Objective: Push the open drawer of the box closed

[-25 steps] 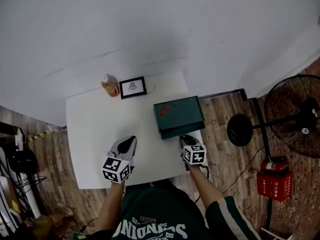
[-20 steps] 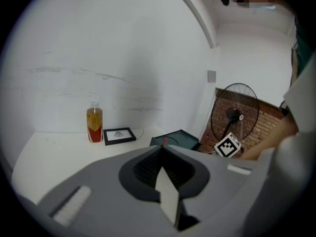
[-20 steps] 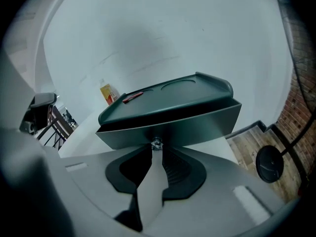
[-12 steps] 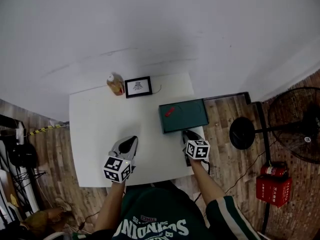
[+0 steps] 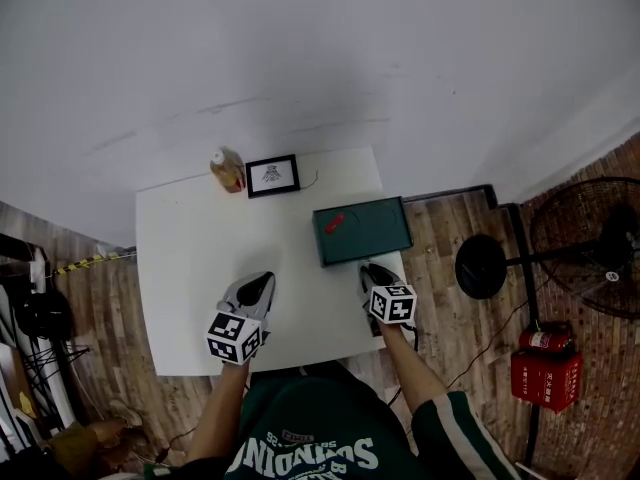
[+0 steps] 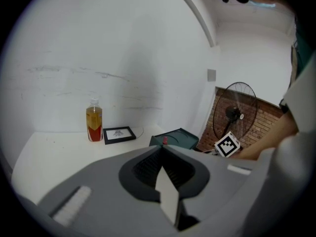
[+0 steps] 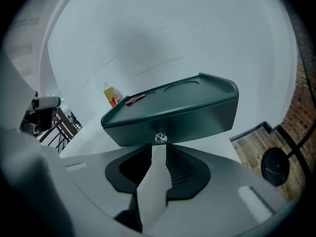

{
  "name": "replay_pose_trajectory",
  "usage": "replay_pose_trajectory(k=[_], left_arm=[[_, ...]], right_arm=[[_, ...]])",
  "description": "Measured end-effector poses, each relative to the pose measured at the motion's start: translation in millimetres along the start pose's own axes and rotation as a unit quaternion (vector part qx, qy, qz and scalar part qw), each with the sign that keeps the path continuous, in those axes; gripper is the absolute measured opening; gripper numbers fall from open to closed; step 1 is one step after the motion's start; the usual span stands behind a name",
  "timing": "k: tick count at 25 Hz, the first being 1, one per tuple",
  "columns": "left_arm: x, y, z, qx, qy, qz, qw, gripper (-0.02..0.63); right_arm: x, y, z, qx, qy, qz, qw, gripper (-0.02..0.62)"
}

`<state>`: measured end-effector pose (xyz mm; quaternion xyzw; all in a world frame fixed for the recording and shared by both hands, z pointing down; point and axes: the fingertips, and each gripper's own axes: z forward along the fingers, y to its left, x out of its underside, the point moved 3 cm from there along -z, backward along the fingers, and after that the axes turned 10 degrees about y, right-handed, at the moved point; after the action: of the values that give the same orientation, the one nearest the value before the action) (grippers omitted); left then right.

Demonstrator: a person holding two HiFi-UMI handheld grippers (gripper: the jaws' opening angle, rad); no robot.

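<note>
Now: drawer front level with box, right gripper at the knob

Drawer: in the right gripper view its front face lies level with the body of the dark green box. A clear knob sits at the middle of that face. The box stands at the right edge of the white table, drawer face toward the person. A small red item lies on the box top, near its left end.

Right gripper: tips just before the drawer face, directly below the knob in its own view. Jaws narrowly apart, nothing between them. Contact with knob or face: cannot tell.

Left gripper: over the near middle of the table, well apart from the box, aimed toward the far wall. Jaws together, holding nothing.

Far edge of table: a bottle of amber liquid with a red label stands upright, just beside a black-framed picture. Off the table to the right, a standing fan is on the wooden floor.
</note>
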<state>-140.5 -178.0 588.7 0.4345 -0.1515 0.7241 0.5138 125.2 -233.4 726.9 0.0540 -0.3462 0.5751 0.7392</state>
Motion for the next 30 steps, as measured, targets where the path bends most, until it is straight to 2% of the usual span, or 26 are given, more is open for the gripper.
replay_pose_trajectory(k=[5, 9, 11, 16, 24, 30], left_arm=[[-5, -6, 0, 0.003, -0.007, 0.009, 0.9999, 0.052], [-15, -8, -5, -0.002, -0.022, 0.017, 0.9996, 0.052], [-22, -10, -10, -0.005, -0.031, 0.023, 0.9992, 0.052], [-46, -14, -26, -0.018, -0.065, 0.037, 0.9971, 0.052], [-77, -19, -58, -0.035, -0.112, 0.051, 0.9918, 0.052], [-77, -18, -65, -0.044, -0.123, 0.044, 0.9905, 0.052]], right_arm=[[3, 10, -23, -0.009, -0.015, -0.018, 1.000, 0.069], [-22, 30, -53, -0.015, -0.060, -0.058, 0.996, 0.063], [-38, 47, -69, -0.013, -0.087, -0.099, 0.991, 0.002], [-80, 90, -109, -0.041, -0.161, -0.162, 0.973, 0.001], [-126, 135, -158, -0.076, -0.204, -0.185, 0.958, 0.000], [-133, 145, -173, -0.077, -0.226, -0.203, 0.949, 0.001]])
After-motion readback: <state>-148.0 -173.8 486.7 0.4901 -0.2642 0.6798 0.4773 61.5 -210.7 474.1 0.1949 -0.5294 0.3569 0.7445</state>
